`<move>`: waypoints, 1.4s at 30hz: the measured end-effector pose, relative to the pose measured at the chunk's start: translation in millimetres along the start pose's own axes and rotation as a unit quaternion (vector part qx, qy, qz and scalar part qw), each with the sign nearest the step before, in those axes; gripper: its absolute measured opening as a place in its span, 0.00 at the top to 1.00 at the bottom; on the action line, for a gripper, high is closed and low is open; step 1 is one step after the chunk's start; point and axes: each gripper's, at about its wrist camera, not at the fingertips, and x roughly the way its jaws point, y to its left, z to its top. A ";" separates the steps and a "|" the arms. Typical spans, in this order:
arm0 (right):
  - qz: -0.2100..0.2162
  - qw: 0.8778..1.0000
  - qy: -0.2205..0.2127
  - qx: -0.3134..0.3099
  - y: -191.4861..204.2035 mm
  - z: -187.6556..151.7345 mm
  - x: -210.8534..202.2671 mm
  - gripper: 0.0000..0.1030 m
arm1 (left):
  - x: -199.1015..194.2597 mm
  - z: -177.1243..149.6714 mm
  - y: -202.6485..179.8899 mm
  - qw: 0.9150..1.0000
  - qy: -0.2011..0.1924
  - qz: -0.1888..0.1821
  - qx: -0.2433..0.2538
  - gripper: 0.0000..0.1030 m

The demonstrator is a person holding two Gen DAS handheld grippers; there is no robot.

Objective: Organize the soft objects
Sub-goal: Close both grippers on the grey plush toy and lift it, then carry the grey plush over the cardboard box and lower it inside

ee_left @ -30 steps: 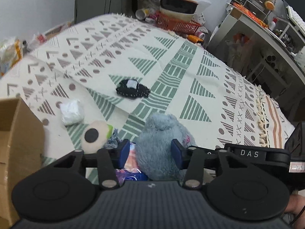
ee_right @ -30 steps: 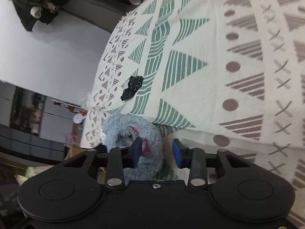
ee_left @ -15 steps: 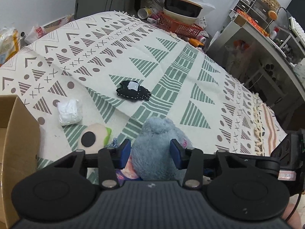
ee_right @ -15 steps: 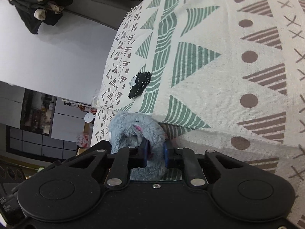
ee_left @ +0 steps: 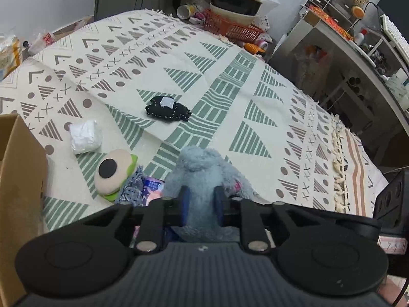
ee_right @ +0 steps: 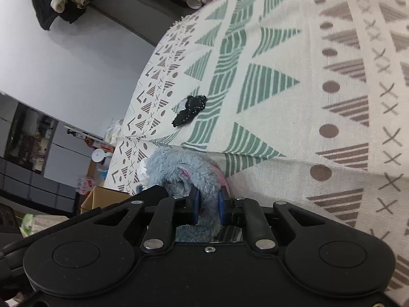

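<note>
A fluffy grey-blue plush toy [ee_left: 202,171] sits at the near edge of the patterned blanket [ee_left: 230,81]. My left gripper [ee_left: 201,204] is shut on it, blue pads squeezing its fur. My right gripper [ee_right: 207,206] is shut on another part of the same plush toy [ee_right: 184,171]. To its left lie a beige and green plush with a black spot [ee_left: 112,174], a white soft bundle [ee_left: 83,140] and a knitted blue cloth [ee_left: 133,186]. Farther off rests a black fabric piece [ee_left: 167,108], also visible in the right wrist view [ee_right: 190,110].
An open cardboard box [ee_left: 18,179] stands at the left edge; its corner [ee_right: 102,199] shows in the right wrist view. An orange basket with bowls [ee_left: 230,25] sits beyond the blanket. A grey desk with shelves [ee_left: 345,43] runs along the right.
Both grippers have shut on the grey-blue plush toy: the right one closed first, then the left. The left wrist view has risen slightly.
</note>
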 end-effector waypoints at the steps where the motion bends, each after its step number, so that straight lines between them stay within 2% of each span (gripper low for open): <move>1: -0.001 1.000 -0.004 -0.005 2.6 -1.9 -3.5 0.86 | -4.4 -0.4 -1.3 1.000 -0.005 -0.001 0.001 0.82; 13: -0.012 0.998 -0.048 -0.042 41.7 -22.1 -48.6 0.86 | -59.0 -7.7 -4.2 0.999 -0.027 -0.022 -0.001 0.82; 27: -0.021 0.993 -0.093 -0.069 103.2 -55.4 -87.5 0.86 | -132.2 -18.7 10.2 0.996 -0.085 -0.033 -0.012 0.86; 35: -0.032 0.990 -0.101 -0.088 137.2 -67.5 -89.6 0.86 | -156.0 -19.2 30.1 0.994 -0.100 -0.031 -0.025 0.87; 42: -0.039 0.989 -0.098 -0.099 165.0 -77.5 -75.3 0.86 | -166.1 -16.8 58.5 0.993 -0.104 -0.030 -0.038 0.87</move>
